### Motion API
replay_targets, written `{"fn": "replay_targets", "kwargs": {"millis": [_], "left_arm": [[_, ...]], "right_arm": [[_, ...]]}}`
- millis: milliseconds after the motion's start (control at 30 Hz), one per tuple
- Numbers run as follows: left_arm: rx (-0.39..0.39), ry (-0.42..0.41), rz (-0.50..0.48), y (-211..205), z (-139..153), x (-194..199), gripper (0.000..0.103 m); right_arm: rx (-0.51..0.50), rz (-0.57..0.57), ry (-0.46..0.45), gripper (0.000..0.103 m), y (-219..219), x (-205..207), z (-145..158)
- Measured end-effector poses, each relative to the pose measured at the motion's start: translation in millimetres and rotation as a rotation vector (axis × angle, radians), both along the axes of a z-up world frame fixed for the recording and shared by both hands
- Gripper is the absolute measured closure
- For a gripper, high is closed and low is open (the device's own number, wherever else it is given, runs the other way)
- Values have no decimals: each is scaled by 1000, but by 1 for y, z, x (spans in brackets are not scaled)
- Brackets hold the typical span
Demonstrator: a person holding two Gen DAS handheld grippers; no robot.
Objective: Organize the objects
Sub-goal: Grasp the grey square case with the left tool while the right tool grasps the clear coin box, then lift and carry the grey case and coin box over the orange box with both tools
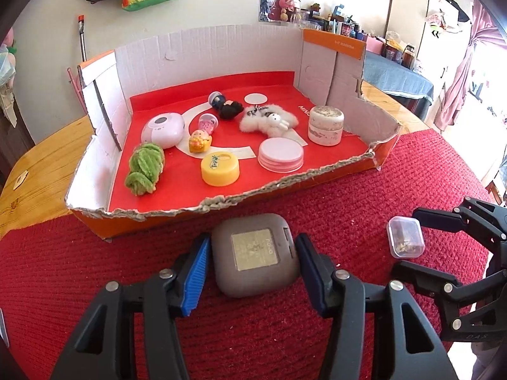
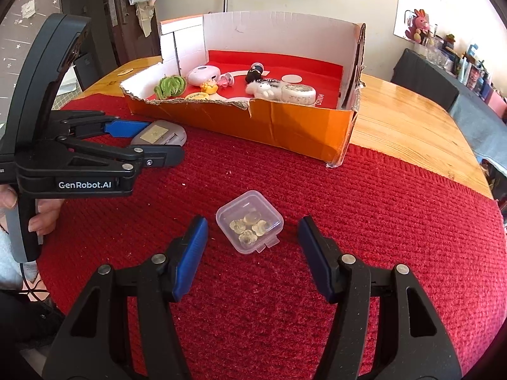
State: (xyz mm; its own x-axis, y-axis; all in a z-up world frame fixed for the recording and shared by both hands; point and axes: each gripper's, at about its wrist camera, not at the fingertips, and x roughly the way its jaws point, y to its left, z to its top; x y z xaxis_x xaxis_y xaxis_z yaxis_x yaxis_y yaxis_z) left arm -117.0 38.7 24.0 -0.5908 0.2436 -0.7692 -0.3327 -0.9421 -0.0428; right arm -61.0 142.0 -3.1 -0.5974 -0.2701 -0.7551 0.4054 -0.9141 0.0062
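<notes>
A grey square case (image 1: 255, 253) lies on the red mat in front of the box, and my left gripper (image 1: 253, 240) is shut on it, both blue pads pressing its sides. The right wrist view shows the same grip (image 2: 164, 141) on the case (image 2: 158, 134). A small clear plastic box (image 2: 249, 225) with several pale beads inside rests on the mat. My right gripper (image 2: 252, 221) stands open around it, with a gap on each side. From the left wrist view, that gripper (image 1: 405, 240) straddles the clear box (image 1: 405, 237).
An orange cardboard box (image 1: 221, 202) with a torn front edge holds a green fuzzy toy (image 1: 145, 167), a yellow tin (image 1: 220, 167), a pink lid (image 1: 280, 153), a white jar (image 1: 325, 125) and a fluffy toy (image 1: 269, 120). The red mat (image 1: 95, 269) covers a wooden table (image 2: 412, 120). A hand (image 2: 44, 215) holds the left gripper.
</notes>
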Motion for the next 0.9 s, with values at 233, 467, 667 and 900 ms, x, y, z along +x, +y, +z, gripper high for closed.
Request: {"fn": "replay_targets", "kwargs": {"millis": [233, 467, 667, 900], "left_arm": [[19, -9, -17, -5, 1, 17, 47], [-12, 9, -3, -6, -1, 31, 47], [-1, 4, 8, -7, 0, 33, 44], [-11, 17, 5, -6, -2, 34, 44]], "right_arm": [[4, -10, 1, 44, 3, 3, 1], [8, -9, 5, 44, 4, 4, -1], [9, -5, 15, 45, -6, 2, -1], [5, -3, 21, 45, -13, 0, -1]]}}
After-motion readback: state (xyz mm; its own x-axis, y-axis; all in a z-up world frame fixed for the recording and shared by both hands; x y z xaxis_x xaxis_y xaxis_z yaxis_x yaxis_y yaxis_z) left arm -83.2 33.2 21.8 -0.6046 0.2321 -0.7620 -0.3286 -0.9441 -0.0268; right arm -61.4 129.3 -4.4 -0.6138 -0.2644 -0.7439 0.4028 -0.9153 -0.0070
